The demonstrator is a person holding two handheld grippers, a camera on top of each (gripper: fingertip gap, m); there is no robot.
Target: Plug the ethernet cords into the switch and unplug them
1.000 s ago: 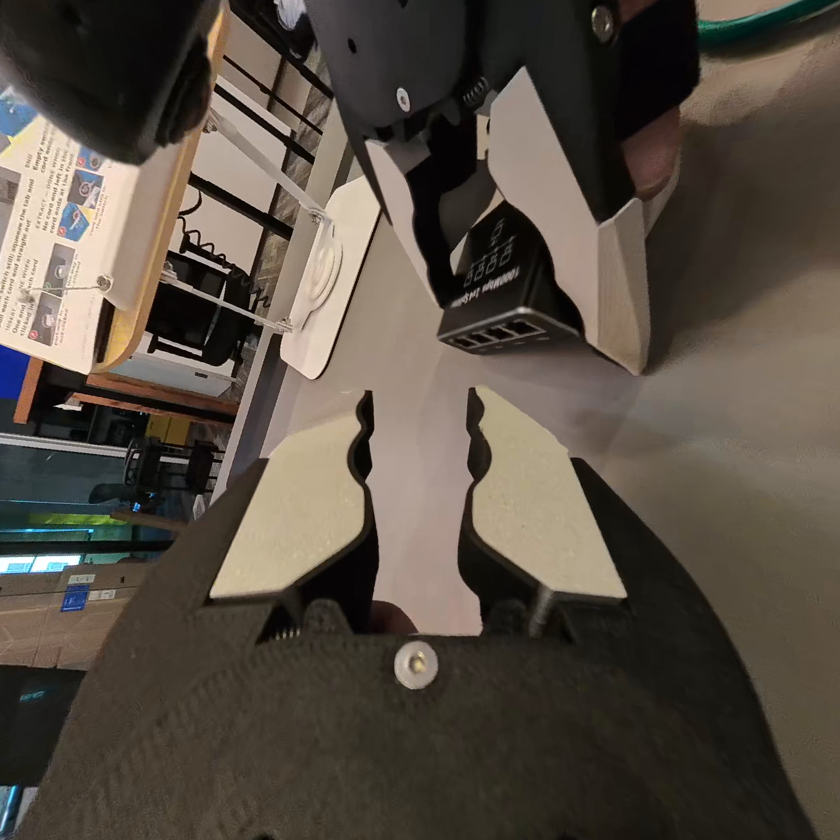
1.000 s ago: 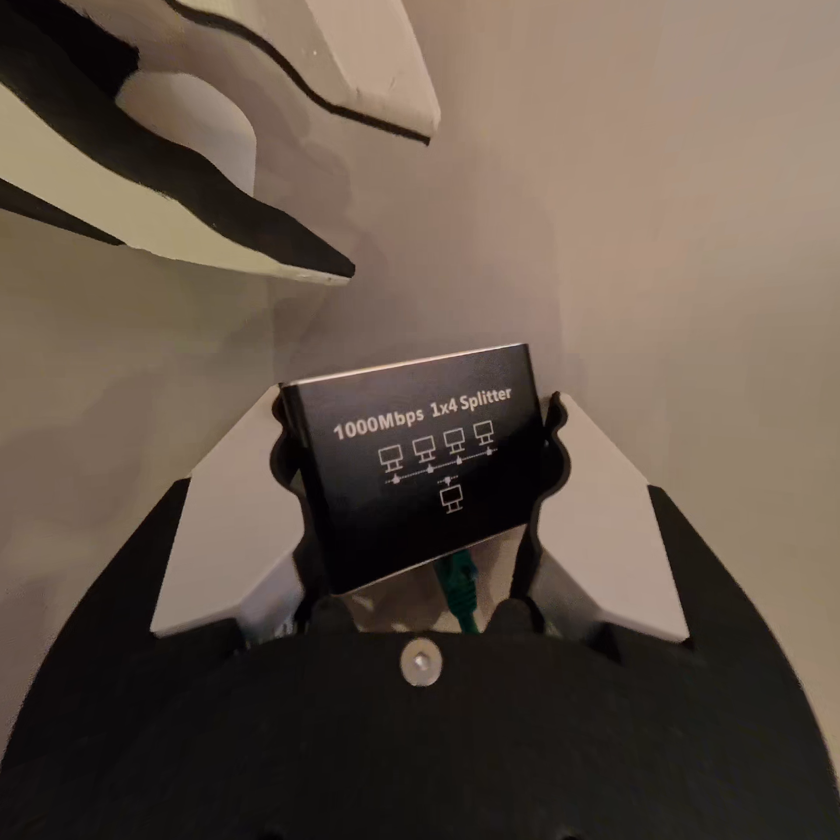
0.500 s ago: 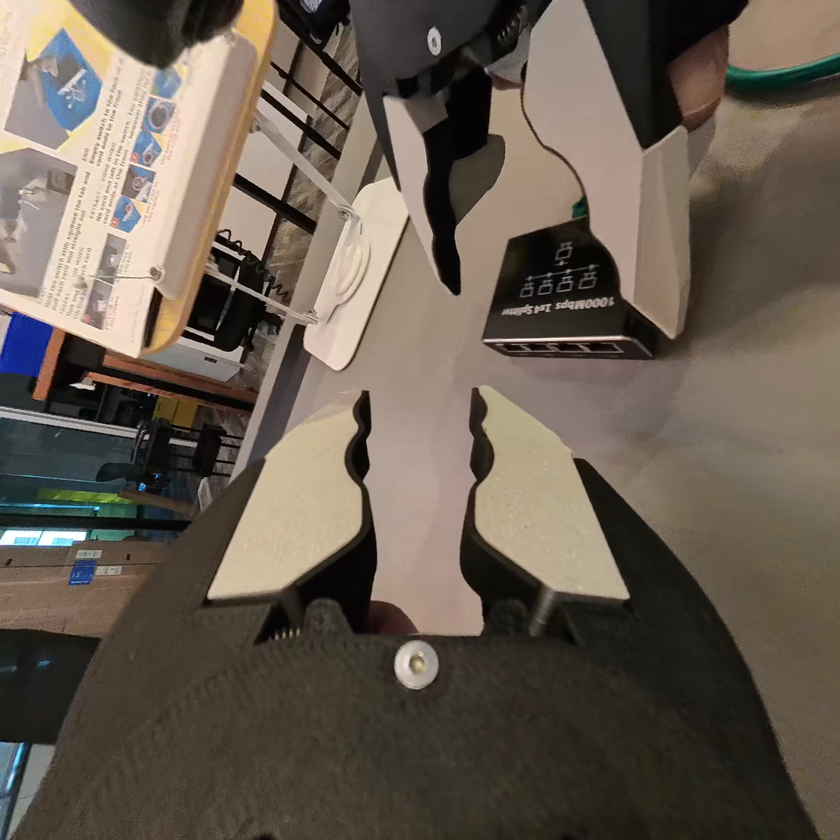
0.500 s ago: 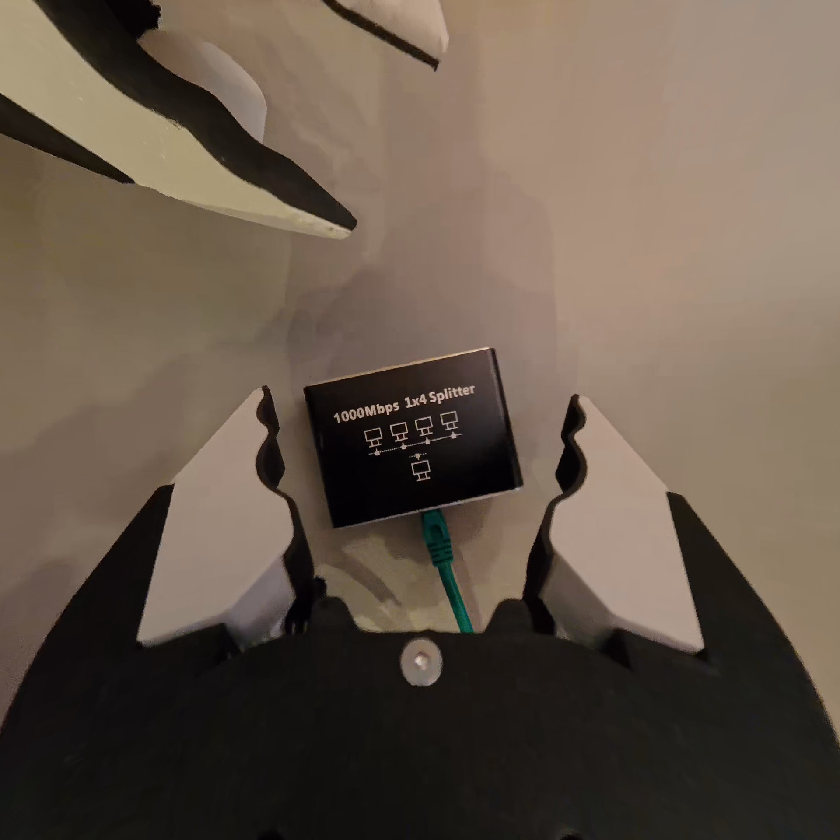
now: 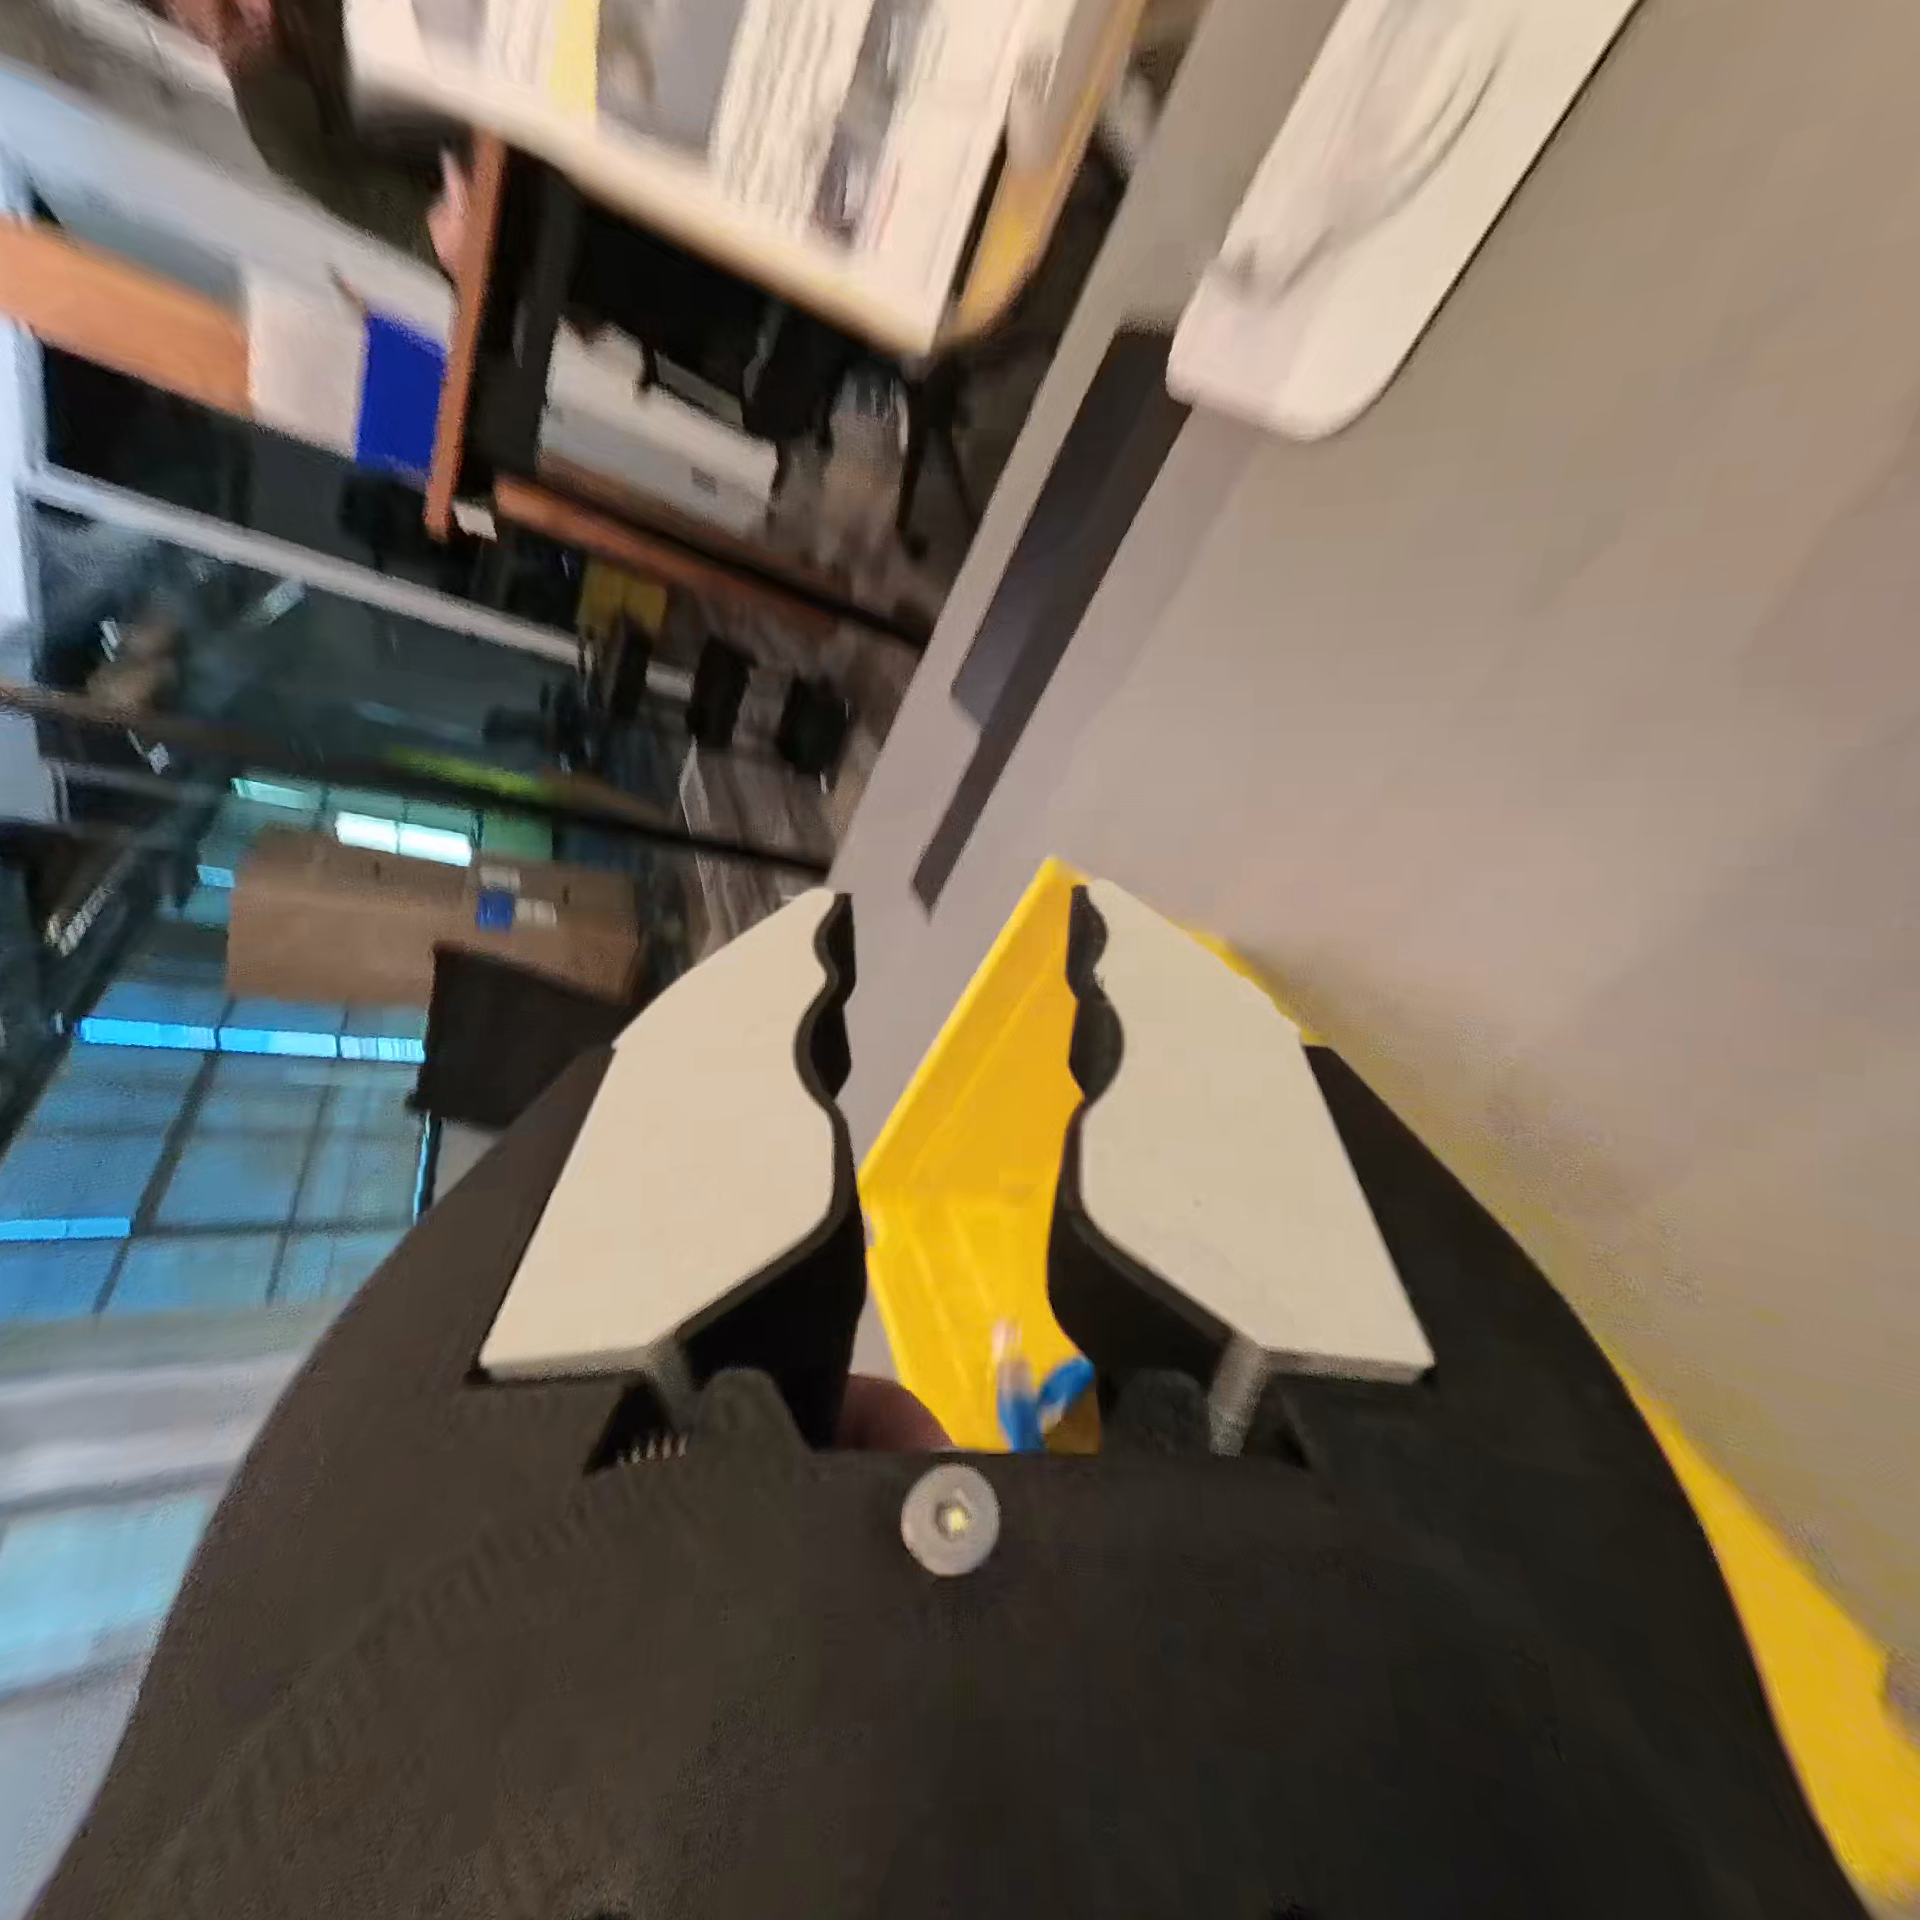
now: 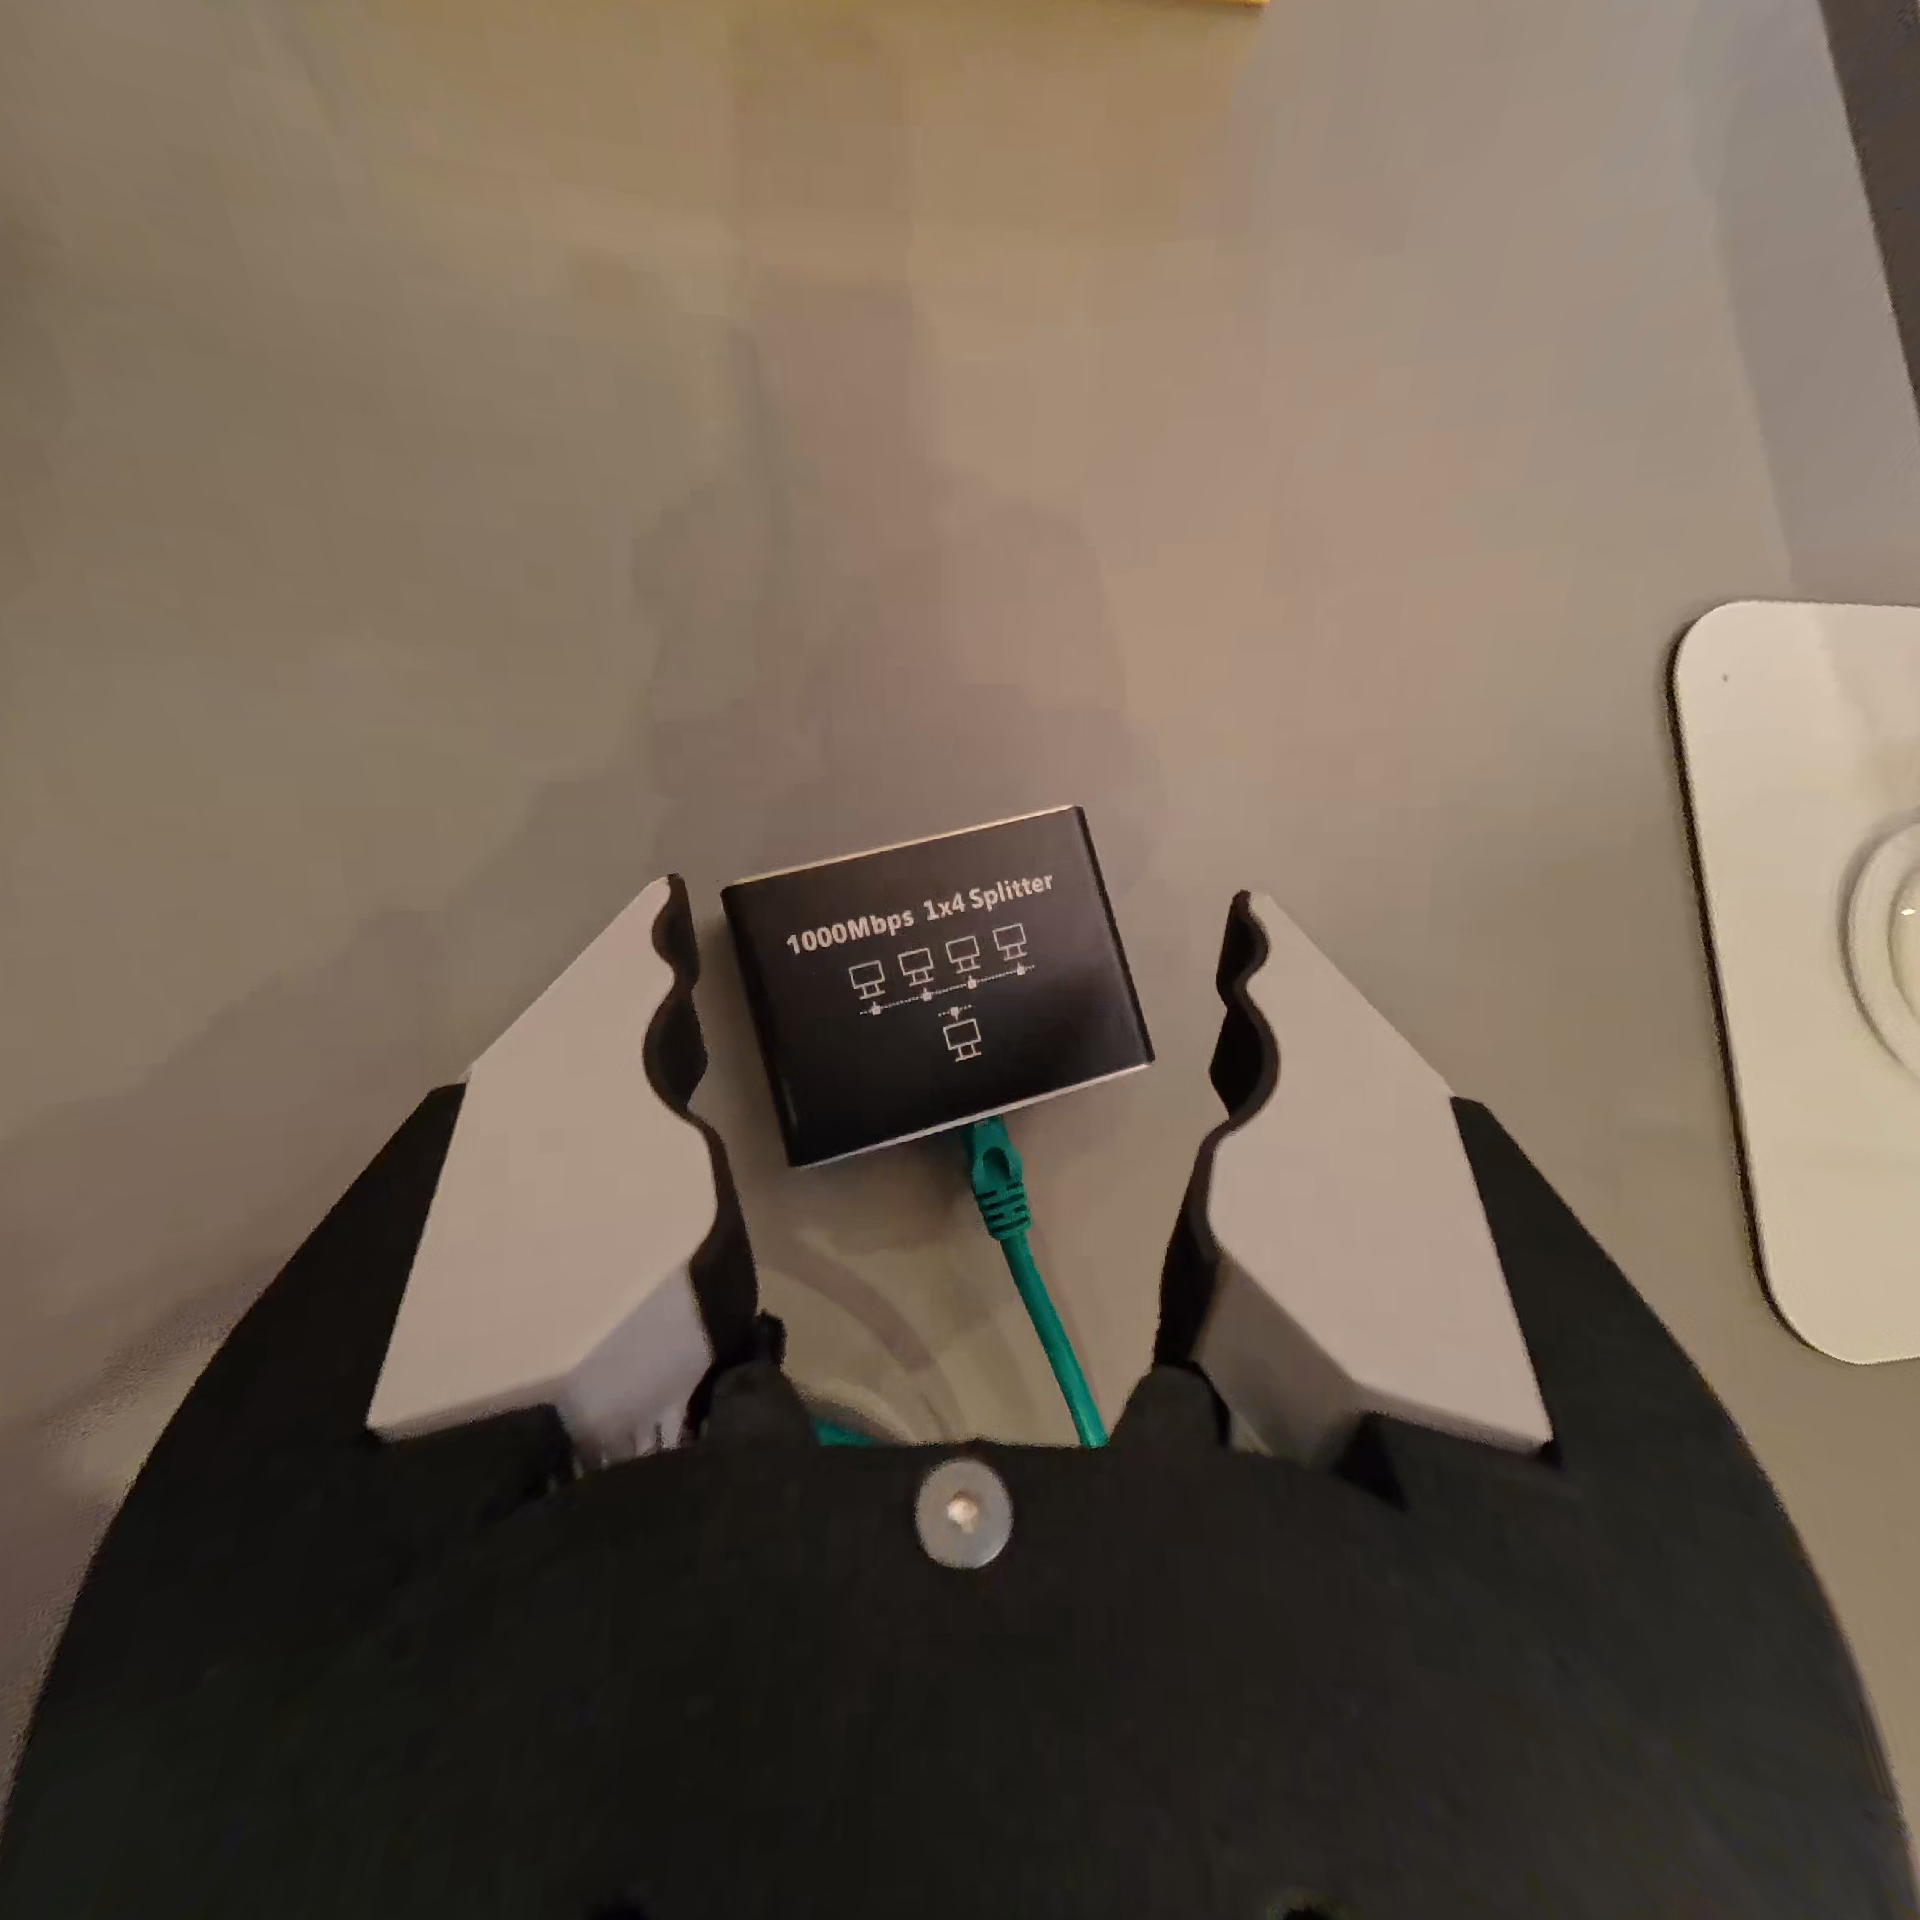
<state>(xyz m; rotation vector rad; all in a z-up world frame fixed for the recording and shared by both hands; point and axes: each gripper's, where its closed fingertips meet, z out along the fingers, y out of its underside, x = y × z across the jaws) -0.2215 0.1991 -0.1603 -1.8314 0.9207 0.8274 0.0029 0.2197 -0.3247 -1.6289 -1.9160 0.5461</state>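
So right now the switch (image 6: 935, 987) is flat on the desk (image 6: 935, 416), sitting between the fingers of my right claw (image 6: 956, 904), which is spread wide and not touching it. One green cord (image 6: 1023, 1257) is plugged into the near side and runs back under the claw.

That little black box looks light and hard with smooth sides, so I'd guess it skids or twists the second I push a plug in. Best bet is pinching it across the two short sides, clear of the ports and the green boot.

My left claw (image 5: 961, 914) is off at a yellow bin (image 5: 966, 1122), parted with nothing in it. There's a blurry blue cord (image 5: 1039, 1387) down in the bin. I'd grab that by the stiff plug boot, not the floppy cable, and keep the latch tab free.
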